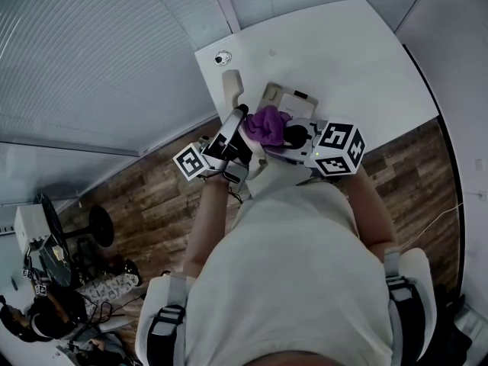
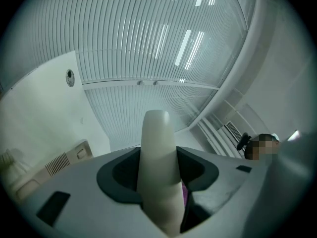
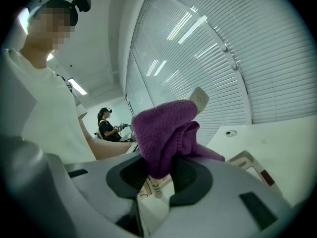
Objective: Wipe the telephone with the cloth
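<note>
The cream telephone handset (image 1: 233,87) is lifted off the phone base (image 1: 284,100), which lies on the white table (image 1: 351,59). My left gripper (image 1: 238,120) is shut on the handset (image 2: 158,167), which stands up between its jaws. My right gripper (image 1: 286,134) is shut on the purple cloth (image 1: 265,123), bunched against the lower part of the handset. In the right gripper view the cloth (image 3: 166,130) fills the jaws, with the handset's end (image 3: 199,98) showing behind it and the coiled cord (image 3: 154,186) below.
A small round fitting (image 1: 222,58) sits on the table's far left corner. Window blinds (image 1: 91,52) run along the left. The floor (image 1: 145,197) is wood plank. Another person (image 3: 106,125) sits at a desk in the background.
</note>
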### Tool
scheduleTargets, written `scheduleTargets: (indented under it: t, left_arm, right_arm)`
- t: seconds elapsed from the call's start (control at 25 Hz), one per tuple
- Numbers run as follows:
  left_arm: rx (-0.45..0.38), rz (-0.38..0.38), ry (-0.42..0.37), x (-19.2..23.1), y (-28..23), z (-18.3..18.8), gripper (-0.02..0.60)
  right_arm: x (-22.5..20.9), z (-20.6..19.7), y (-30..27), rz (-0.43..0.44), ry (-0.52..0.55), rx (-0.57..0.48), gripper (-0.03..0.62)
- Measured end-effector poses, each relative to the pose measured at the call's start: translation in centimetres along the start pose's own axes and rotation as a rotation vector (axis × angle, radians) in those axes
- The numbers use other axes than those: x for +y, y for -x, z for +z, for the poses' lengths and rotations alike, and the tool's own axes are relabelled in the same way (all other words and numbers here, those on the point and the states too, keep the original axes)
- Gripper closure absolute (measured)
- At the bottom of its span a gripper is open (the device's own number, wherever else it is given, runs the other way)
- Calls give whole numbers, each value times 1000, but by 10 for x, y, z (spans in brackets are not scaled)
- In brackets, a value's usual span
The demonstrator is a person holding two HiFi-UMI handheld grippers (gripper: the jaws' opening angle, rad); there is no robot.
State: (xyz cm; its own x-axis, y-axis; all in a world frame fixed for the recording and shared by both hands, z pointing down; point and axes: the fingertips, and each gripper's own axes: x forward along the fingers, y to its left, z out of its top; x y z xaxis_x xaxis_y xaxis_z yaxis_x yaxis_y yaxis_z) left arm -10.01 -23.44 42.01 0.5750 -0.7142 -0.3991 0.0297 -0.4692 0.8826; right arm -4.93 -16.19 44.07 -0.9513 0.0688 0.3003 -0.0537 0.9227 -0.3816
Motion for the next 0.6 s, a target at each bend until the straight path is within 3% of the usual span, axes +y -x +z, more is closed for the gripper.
scheduleTargets:
  t: [0.6]
  left_arm:
    - [-43,37,-38,5,4,19,357]
  right_arm:
    - [6,-28,2,-4,-33,40,474]
